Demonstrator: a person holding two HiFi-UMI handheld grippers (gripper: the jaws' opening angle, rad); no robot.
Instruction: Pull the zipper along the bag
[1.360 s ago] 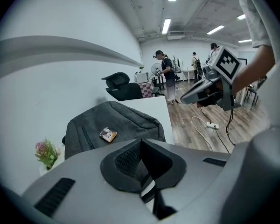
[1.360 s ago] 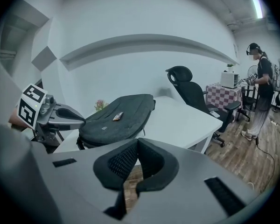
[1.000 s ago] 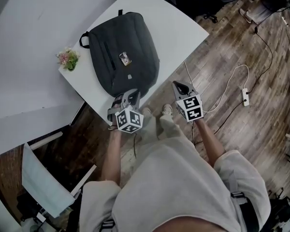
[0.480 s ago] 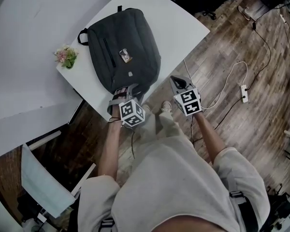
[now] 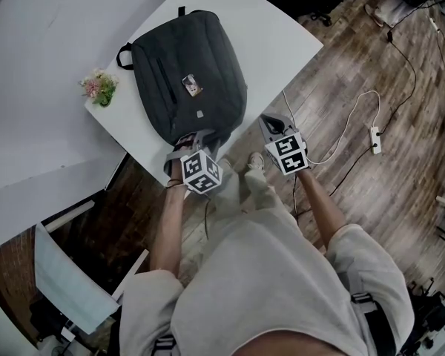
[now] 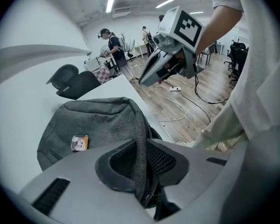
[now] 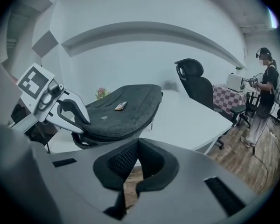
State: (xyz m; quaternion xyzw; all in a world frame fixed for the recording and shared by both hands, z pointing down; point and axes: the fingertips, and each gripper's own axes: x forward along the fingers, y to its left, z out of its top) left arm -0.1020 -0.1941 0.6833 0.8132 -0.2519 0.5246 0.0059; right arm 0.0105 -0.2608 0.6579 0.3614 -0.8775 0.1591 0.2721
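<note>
So, left gripper (image 6: 141, 164): jaws just closing, pinching the backpack (image 5: 185, 65) edge (near end)
Right gripper (image 7: 136, 162): pressed together, empty

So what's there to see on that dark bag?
The bag is a dark grey fabric backpack lying flat on the white table, with a loop handle at its far end and a small tag on its front. The left gripper has just been closing its jaws, which pinch its near edge.
</note>
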